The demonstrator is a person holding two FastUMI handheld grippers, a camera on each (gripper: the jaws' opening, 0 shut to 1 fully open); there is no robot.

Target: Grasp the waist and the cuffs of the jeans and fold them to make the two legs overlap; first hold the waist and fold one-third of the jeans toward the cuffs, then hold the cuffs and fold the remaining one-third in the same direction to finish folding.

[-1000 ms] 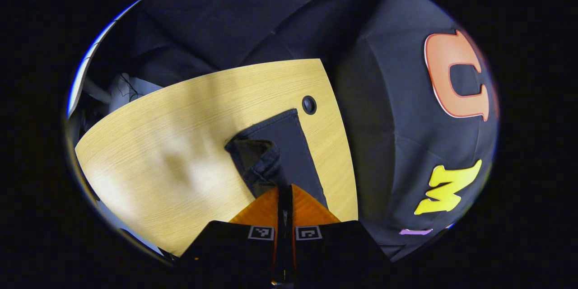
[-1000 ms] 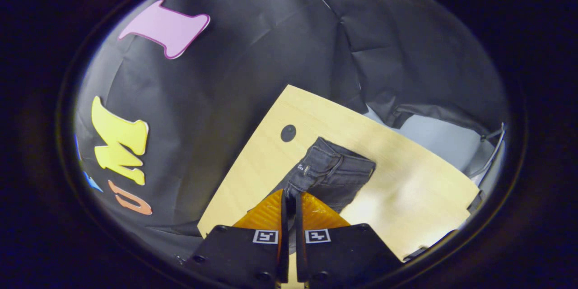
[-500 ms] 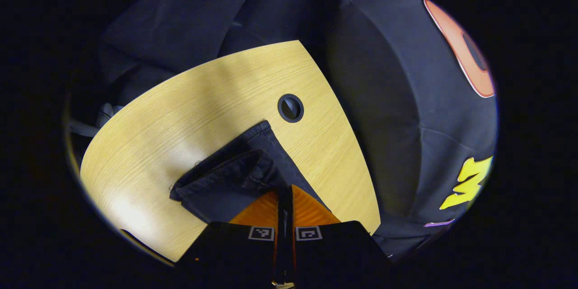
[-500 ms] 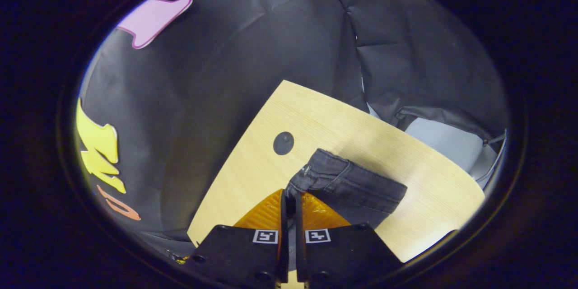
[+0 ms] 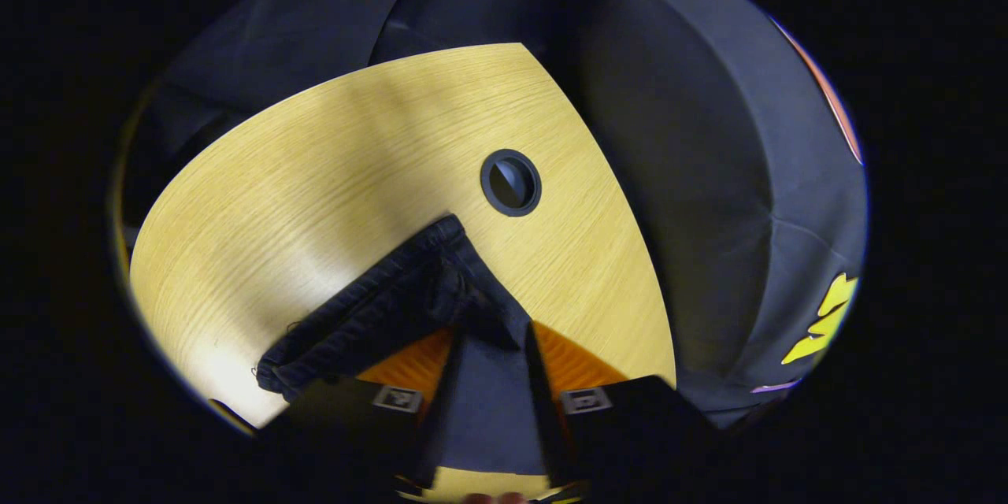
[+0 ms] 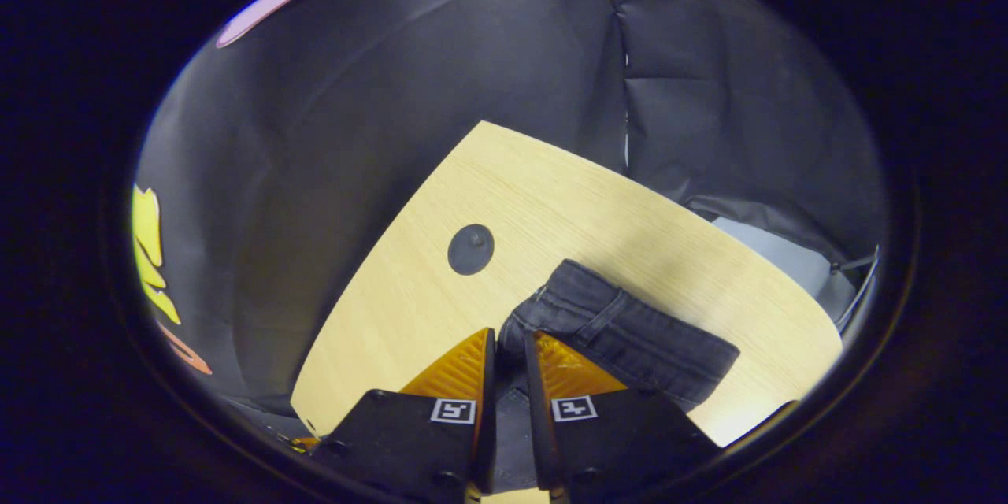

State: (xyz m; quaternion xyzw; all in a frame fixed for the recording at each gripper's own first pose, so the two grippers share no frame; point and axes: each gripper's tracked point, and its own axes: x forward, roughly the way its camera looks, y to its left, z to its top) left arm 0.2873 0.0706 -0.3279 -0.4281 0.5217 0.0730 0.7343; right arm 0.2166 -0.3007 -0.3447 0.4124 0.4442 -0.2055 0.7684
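1. The jeans point(image 6: 622, 335) lie on the bench point(image 5: 315, 173) as a compact folded bundle, so I judge the folding almost finished
2. My left claw point(image 5: 488, 346) stands wide over the denim
3. My right claw point(image 6: 504, 350) is narrow, pinching a fold; letting go remains

A pale wood-grain worktop point(image 5: 331, 165) with a round dark grommet hole point(image 5: 510, 183) was seen, backed by creased black cloth walls point(image 6: 441, 55).

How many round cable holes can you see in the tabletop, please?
1. The cable hole sits in the wooden tabletop just beyond the folded jeans, near the table's edge by the booth wall. Others may lie hidden under the jeans.
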